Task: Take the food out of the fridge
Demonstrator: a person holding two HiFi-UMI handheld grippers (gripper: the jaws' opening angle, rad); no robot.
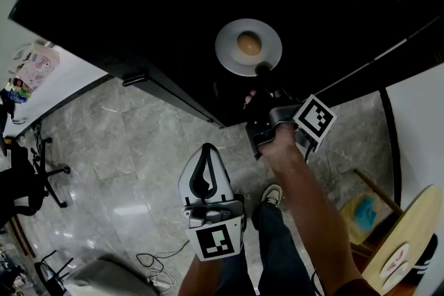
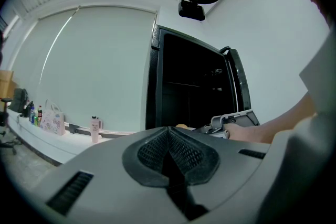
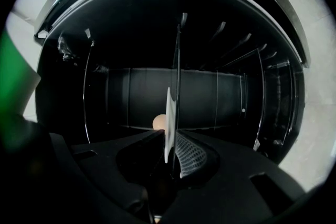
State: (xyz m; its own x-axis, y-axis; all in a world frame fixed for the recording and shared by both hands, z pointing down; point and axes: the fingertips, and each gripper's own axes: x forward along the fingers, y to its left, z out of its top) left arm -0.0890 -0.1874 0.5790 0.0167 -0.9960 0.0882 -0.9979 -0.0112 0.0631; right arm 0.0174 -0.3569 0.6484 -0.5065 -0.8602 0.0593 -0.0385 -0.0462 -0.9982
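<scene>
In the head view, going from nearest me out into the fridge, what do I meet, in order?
First the left gripper, jaws together → right gripper, clamped on the near rim → plate → round brown food at its middle.

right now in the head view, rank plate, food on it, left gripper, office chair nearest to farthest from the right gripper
1. white plate, rim between the right gripper's jaws
2. round brown food, at the plate's centre
3. left gripper, lower in view
4. office chair, far left
</scene>
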